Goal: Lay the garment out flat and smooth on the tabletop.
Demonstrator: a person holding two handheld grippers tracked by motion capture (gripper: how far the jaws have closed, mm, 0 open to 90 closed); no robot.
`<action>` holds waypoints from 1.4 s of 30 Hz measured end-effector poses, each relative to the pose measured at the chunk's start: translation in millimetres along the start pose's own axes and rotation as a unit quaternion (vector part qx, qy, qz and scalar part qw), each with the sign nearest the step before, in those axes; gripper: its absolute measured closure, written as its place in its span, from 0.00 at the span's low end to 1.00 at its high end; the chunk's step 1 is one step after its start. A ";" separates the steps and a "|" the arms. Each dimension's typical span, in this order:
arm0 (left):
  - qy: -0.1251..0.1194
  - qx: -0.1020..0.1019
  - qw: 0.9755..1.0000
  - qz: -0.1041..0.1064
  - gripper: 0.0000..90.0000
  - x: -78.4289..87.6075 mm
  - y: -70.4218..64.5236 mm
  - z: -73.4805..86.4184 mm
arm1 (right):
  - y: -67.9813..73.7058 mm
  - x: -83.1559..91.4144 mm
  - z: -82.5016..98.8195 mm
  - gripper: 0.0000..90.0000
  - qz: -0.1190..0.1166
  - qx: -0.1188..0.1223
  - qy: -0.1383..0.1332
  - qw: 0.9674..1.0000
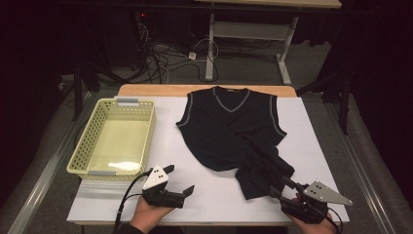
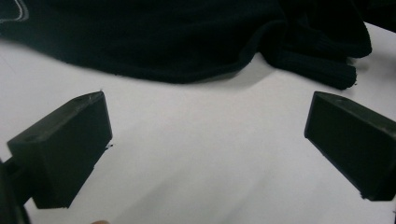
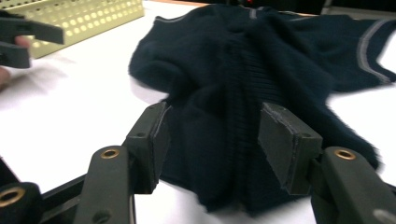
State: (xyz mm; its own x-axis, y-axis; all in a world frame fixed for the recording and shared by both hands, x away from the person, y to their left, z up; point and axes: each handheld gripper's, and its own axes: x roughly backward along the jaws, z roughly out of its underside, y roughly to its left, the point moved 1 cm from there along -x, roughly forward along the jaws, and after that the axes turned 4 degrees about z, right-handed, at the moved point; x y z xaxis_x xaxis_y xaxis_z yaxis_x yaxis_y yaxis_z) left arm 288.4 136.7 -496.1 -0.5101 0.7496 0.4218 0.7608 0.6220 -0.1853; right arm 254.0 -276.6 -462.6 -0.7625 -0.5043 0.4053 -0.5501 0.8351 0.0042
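Note:
A black knit vest (image 1: 229, 122) with grey trim lies on the white table (image 1: 209, 200), neck to the far side. Its hem is bunched into a heap (image 1: 263, 173) at the near right. My right gripper (image 1: 279, 187) is at that heap. In the right gripper view its jaws (image 3: 212, 135) stand apart over the ribbed hem (image 3: 233, 168), which spreads wider than the gap; the pads do not pinch it. My left gripper (image 1: 180, 179) rests wide open on bare table, with the vest's edge (image 2: 187, 46) lying beyond its jaws (image 2: 208, 130).
A pale yellow perforated basket (image 1: 151, 126) sits empty at the table's left. Its wall (image 3: 84, 18) shows in the right gripper view, above the other hand's gripper (image 3: 28, 37). Beyond the table, cables and desk legs (image 1: 209, 53) stand on the floor.

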 end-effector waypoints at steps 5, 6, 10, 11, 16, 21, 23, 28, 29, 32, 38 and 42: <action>-0.001 0.000 1.000 0.007 0.00 0.1 0.4 0.1 | 18.2 -8.7 -8.2 0.50 -0.013 0.023 0.002 1.000; -0.001 0.000 1.000 0.008 0.00 0.3 0.5 0.1 | 21.1 -11.5 -10.4 0.51 -0.016 0.026 0.002 1.000; -0.002 -0.001 1.000 0.013 0.00 0.3 1.1 0.1 | 32.4 -28.7 -20.0 0.52 -0.026 0.038 0.008 0.999; -0.002 -0.001 1.000 0.013 0.00 0.4 0.8 0.2 | 35.3 -33.0 -22.0 0.52 -0.026 0.042 0.008 0.999; -0.003 0.002 1.000 0.016 0.00 0.9 1.5 0.3 | 48.9 -45.1 -17.7 0.56 -0.046 0.057 0.022 0.997; -0.002 0.005 1.000 0.013 0.00 0.4 1.6 0.1 | 52.6 -50.6 -4.8 0.65 -0.064 0.065 0.048 0.995; -0.001 0.004 1.000 0.011 0.00 0.1 1.4 0.0 | 53.8 -52.8 -1.9 0.67 -0.066 0.066 0.057 0.994; -0.001 0.003 1.000 0.017 0.02 0.2 1.7 0.1 | 58.0 -62.3 4.7 0.65 -0.059 0.088 0.094 0.990; -0.001 0.002 1.000 0.017 0.02 0.2 1.5 0.1 | 57.9 -64.3 5.4 0.64 -0.054 0.093 0.102 0.989; -0.002 0.001 1.000 0.015 0.02 0.4 1.3 0.2 | 57.2 -64.9 4.7 0.63 -0.033 0.098 0.107 0.989; -0.002 0.000 1.000 0.014 0.02 0.2 0.8 0.3 | 54.3 -69.3 5.8 0.71 -0.010 0.097 0.132 0.986; -0.003 -0.003 1.000 0.010 0.02 0.4 -0.1 0.5 | 53.1 -70.4 5.1 0.89 -0.003 0.091 0.132 0.987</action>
State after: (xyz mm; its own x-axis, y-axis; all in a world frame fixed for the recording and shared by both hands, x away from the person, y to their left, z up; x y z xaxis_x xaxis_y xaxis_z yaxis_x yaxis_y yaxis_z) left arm 288.0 137.0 -496.4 -0.4978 0.7628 0.4127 0.7728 0.6061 -0.1881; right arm 276.6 -197.9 -495.6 -0.6571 -0.4133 0.6304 -0.6238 0.7676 -0.1470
